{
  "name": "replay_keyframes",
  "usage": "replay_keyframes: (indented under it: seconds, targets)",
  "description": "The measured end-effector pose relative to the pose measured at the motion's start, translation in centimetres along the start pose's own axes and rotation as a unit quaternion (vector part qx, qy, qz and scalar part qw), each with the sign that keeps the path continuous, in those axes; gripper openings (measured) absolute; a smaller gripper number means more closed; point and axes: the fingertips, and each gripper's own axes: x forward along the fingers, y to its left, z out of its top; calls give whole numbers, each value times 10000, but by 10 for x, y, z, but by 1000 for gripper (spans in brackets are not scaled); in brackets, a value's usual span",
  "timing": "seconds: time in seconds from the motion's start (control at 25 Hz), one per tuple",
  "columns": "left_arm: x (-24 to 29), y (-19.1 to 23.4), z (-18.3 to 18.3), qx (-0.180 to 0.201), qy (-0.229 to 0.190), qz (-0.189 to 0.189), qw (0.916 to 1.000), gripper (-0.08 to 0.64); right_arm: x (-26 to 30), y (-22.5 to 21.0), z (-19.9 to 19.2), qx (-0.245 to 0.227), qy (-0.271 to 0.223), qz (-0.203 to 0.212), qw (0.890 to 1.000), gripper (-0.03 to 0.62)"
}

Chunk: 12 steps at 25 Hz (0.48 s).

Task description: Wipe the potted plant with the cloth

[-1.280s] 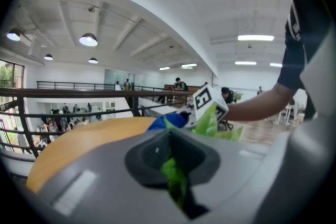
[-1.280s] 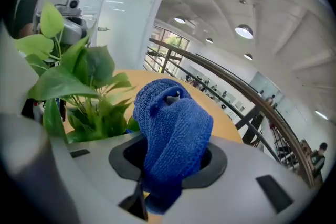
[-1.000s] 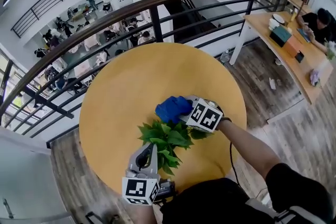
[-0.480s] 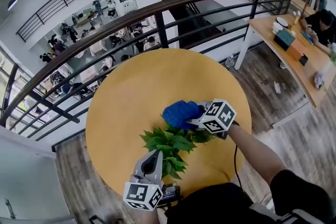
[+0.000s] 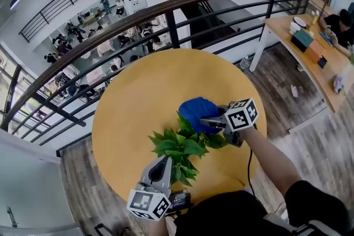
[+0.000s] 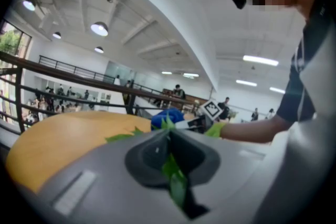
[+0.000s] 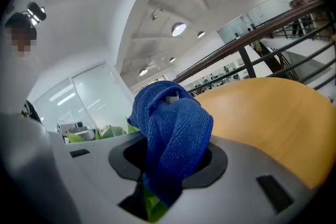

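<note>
No words, brands or numbers are legible anywhere; the only signs are black-and-white square markers on the marker cube (image 5: 146,204) of the left gripper (image 5: 164,162) and the marker cube (image 5: 243,115) of the right gripper (image 5: 209,122).

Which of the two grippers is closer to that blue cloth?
Right. The right gripper clamps the blue cloth; the left gripper pinches a leaf across the potted plant.

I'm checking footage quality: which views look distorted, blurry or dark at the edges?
Head view: sharp, but the fisheye bows the railing. Left gripper view: black corners, the near leaf blurred. Right gripper view: black corners, weave of the cloth crisp.
</note>
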Motion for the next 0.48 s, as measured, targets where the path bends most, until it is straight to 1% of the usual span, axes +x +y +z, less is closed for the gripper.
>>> replay_keyframes:
  seconds: [0.12, 0.2, 0.28, 0.36, 0.4, 0.44, 0.48]
  targets:
    - [1, 0, 1, -111, -38, -31, 9999, -2, -9, 3, 13, 546, -560, 370, 9963, 149]
    - [1, -1, 2, -134, -57, -56, 9999, -2, -12, 1, 14, 652, -632, 413, 9950, 150]
    - [-1, -4, 5, -155, -86, -110, 9998, -2, -12, 5, 9, 609, -464, 466, 9960, 150]
    - [-3, -7, 9, -178, -102, -163, 9997, -2, -10, 21, 1, 585, -220, 771, 9951, 150]
    - [-5, -8, 11, -178, -97, -170, 9997, -1, -9, 28, -4, 520, -72, 855, 9950, 154]
    - [-6, -7, 10, -168, -78, -160, 9997, -1, -7, 29, -11, 406, 92, 801, 9959, 156]
    - [-6, -5, 8, -170, -48, -137, 9998, -2, -6, 24, -19, 269, 269, 621, 9973, 157]
